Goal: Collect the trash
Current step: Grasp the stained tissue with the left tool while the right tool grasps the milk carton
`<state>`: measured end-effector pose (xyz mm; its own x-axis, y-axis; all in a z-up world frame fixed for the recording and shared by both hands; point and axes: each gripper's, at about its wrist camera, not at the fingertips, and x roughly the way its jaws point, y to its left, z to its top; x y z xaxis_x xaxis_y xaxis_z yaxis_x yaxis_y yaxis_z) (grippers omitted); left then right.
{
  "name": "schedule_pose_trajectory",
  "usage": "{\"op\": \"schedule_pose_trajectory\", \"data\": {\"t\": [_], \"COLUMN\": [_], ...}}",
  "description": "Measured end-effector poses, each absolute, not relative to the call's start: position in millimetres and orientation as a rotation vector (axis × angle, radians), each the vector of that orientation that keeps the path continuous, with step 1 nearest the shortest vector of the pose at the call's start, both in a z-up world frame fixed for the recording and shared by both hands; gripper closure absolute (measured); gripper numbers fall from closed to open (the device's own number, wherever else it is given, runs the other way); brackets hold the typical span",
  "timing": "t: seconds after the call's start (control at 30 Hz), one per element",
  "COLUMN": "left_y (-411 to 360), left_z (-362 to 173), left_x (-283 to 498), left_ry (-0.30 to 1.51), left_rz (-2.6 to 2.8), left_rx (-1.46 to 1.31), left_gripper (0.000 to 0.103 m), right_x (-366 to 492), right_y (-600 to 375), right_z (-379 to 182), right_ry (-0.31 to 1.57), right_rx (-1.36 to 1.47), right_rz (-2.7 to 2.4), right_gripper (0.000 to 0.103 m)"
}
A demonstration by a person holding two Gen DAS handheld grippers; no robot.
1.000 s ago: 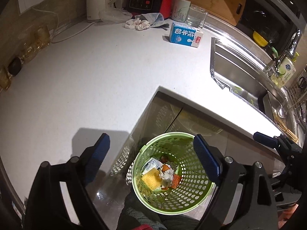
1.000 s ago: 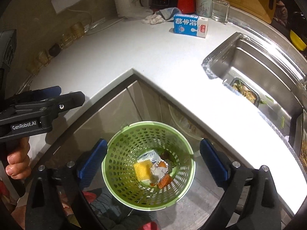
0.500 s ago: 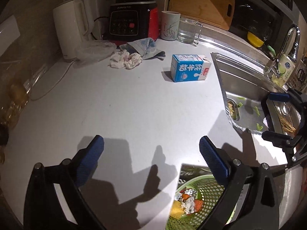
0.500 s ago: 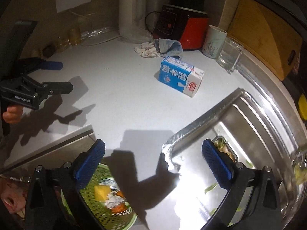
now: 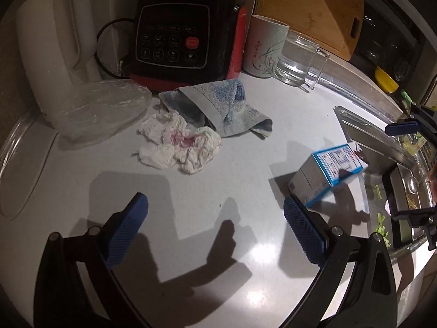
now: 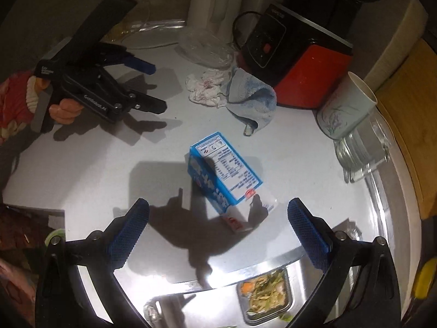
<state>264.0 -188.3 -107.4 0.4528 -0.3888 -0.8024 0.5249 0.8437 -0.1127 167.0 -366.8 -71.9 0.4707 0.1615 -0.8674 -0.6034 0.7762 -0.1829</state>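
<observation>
A crumpled white tissue [image 5: 180, 145] with pink stains lies on the white counter [image 5: 82, 191], ahead of my left gripper [image 5: 215, 218], which is open and empty above bare counter. A blue and white milk carton [image 6: 221, 172] lies on its side just ahead of my right gripper [image 6: 218, 227], whose jaws are wide apart and hold nothing. The carton [image 5: 327, 175] also shows to the right in the left wrist view. A clear plastic bag [image 5: 103, 109] sits left of the tissue. The left gripper [image 6: 155, 87] appears at the left, held by a hand.
A blue towel [image 5: 218, 106] lies beside the tissue, before a black and red appliance [image 5: 185, 35]. A mug [image 5: 263, 46], a glass [image 5: 297, 60] and a white kettle [image 5: 52, 49] stand at the back. The sink [image 6: 191, 298] holds a food tray [image 6: 265, 295]. A green basket's rim [image 6: 53, 236] shows below the counter.
Both grippers have swung from above the green basket on the floor up over the counter. The left now faces the tissue, the right the carton. Both stayed open.
</observation>
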Motion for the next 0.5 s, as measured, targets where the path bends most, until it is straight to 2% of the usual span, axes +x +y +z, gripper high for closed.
{"op": "schedule_pose_trajectory", "data": {"t": [0.3,0.37,0.43,0.5], "left_y": [-214,-217,-220,-222], "left_z": [-135,-142,-148,-149], "left_x": [326,334,340,340], "left_ry": [0.973,0.988,1.003,0.973], "left_rz": [-0.543,-0.533,-0.527,-0.511], "left_rx": [0.151,0.155,0.163,0.191], "left_gripper": [0.008,0.014,0.031,0.042], "right_x": [217,224,229,233], "right_y": [-346,-344,-344,-343], "right_z": [-100,-109,-115,-123], "right_ry": [1.071,1.088,1.103,1.121], "right_rx": [-0.727,-0.756,-0.772,-0.784], "right_rz": [0.625,0.637,0.65,0.658], "right_gripper": [0.008,0.011,0.013,0.017]}}
